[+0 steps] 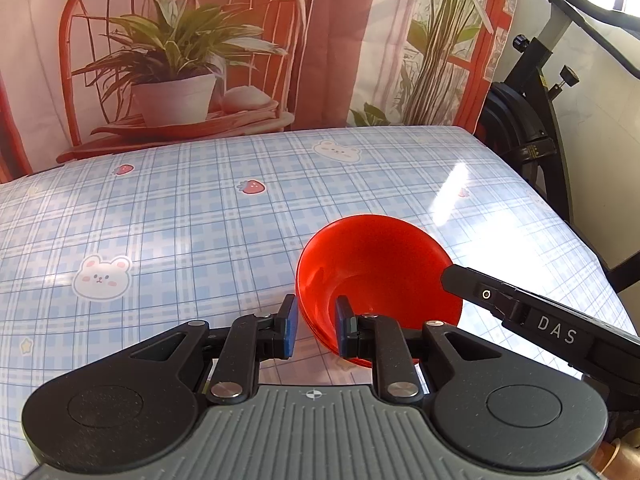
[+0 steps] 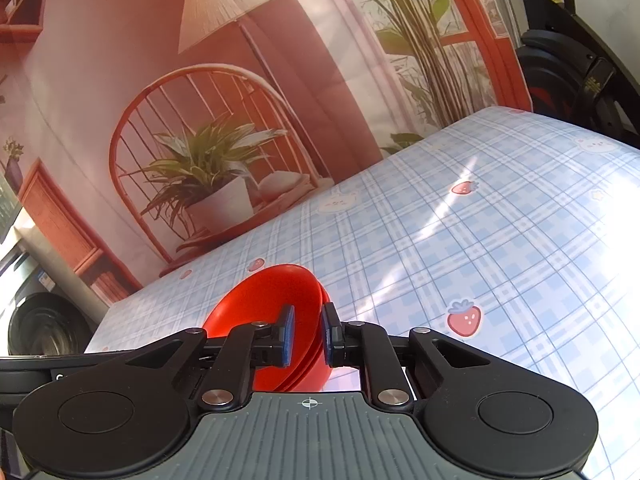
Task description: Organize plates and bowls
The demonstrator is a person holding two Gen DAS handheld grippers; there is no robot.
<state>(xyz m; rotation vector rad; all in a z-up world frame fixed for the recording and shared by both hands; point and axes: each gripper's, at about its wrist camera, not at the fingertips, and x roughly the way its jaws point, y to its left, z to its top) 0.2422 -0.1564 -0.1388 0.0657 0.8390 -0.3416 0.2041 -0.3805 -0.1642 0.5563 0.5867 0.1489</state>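
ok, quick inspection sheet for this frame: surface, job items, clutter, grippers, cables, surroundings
Surface: table under a blue plaid cloth with bear and strawberry prints; sun glare on its right part.
Job's things: stacked red bowls, several rims visible in the right wrist view; no plates seen.
Clutter: nothing seen.
Grippers: left gripper has one pad outside and one inside the bowl wall, contact unclear; right gripper straddles the opposite rim the same way.
Cables: black cable at top right, off the table.
Surroundings: printed backdrop of chair and plant; black exercise bike to the right; a dark drum-like appliance at left.
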